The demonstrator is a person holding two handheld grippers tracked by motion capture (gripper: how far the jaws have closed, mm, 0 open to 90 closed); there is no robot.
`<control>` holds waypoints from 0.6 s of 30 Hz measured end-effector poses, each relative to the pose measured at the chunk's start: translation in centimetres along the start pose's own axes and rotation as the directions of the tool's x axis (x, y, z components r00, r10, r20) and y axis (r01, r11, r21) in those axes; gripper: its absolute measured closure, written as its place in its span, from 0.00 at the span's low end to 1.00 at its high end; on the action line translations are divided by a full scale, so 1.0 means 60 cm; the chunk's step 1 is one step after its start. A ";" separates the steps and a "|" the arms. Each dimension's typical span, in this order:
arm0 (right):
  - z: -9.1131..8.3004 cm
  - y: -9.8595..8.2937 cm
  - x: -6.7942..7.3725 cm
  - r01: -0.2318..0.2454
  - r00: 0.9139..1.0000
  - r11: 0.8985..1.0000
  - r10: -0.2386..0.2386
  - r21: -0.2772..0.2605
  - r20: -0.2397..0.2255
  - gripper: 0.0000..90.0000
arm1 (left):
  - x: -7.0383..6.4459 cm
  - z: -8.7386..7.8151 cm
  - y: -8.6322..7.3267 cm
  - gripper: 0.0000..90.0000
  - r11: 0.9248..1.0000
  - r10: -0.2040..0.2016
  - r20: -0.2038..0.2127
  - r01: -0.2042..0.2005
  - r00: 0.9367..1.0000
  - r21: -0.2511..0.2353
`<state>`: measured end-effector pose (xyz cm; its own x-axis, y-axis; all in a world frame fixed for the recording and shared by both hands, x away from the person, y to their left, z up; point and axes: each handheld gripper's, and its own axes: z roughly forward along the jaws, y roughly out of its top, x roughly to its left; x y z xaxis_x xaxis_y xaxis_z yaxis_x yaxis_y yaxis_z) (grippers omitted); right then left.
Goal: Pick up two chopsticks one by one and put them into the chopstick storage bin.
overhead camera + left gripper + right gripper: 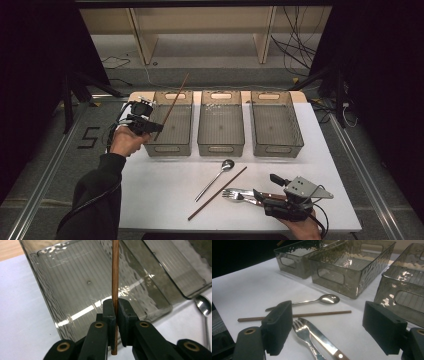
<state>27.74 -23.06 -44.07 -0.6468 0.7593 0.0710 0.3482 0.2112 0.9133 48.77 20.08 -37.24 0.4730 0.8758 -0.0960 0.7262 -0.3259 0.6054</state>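
My left gripper [146,123] [116,303] is shut on a brown wooden chopstick [172,105] [115,270], held slanting up over the left grey bin [167,149] [75,285]. A second chopstick [217,193] [312,314] lies on the white table beside a spoon [215,179] [328,299]. A fork [234,194] [302,332] and a wood-handled knife [247,196] [322,340] lie together near the front. My right gripper [266,186] [327,305] is open just above them, its jaws standing on either side of the fork and knife.
Three translucent grey bins stand in a row at the back: the left one, a middle one [220,149] [342,272] and a right one [277,149] [402,295]. All look empty inside. The white table [150,195] is bare at front left.
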 end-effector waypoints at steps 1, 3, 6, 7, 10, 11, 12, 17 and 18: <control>0.000 0.000 0.000 -0.001 1.000 1.000 0.001 -0.001 -0.001 0.28 | 0.003 0.001 0.001 0.94 1.000 0.001 -0.003 -0.001 1.000 0.004; 0.000 0.000 0.000 -0.001 1.000 1.000 0.001 0.000 -0.001 0.27 | 0.007 0.004 0.002 0.94 1.000 -0.003 -0.008 0.003 1.000 0.009; 0.000 0.000 -0.001 -0.005 1.000 1.000 0.005 -0.001 -0.002 0.27 | 0.015 0.010 0.004 0.94 1.000 -0.013 -0.018 0.013 1.000 0.016; 0.000 0.000 0.000 -0.005 1.000 1.000 0.005 -0.001 -0.002 0.27 | 0.018 0.012 0.004 0.94 1.000 -0.017 -0.019 0.017 1.000 0.021; 0.000 0.000 0.000 -0.004 1.000 1.000 0.004 -0.002 -0.003 0.27 | 0.022 0.019 0.003 0.94 0.999 -0.024 -0.027 0.025 0.999 0.026; 0.000 0.000 0.000 -0.004 1.000 1.000 0.004 -0.002 -0.003 0.27 | 0.024 0.020 0.002 0.94 0.999 -0.025 -0.026 0.026 0.999 0.027; 0.000 0.000 0.000 -0.004 1.000 1.000 0.004 -0.001 -0.003 0.27 | 0.024 0.023 0.002 0.94 0.999 -0.030 -0.028 0.031 0.999 0.025; 0.000 0.000 0.000 -0.002 1.000 1.000 0.002 -0.001 -0.003 0.27 | 0.031 0.032 0.000 0.94 0.998 -0.039 -0.034 0.040 0.999 0.039; 0.000 0.000 0.000 -0.002 1.000 1.000 0.002 -0.001 -0.003 0.27 | 0.032 0.033 -0.001 0.94 0.998 -0.040 -0.036 0.041 0.999 0.041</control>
<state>27.72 -23.08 -44.06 -0.6485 0.7577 0.0738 0.3485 0.2092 0.9137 50.63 21.10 -39.04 0.4257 0.9002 -0.0914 0.7650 -0.3042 0.5677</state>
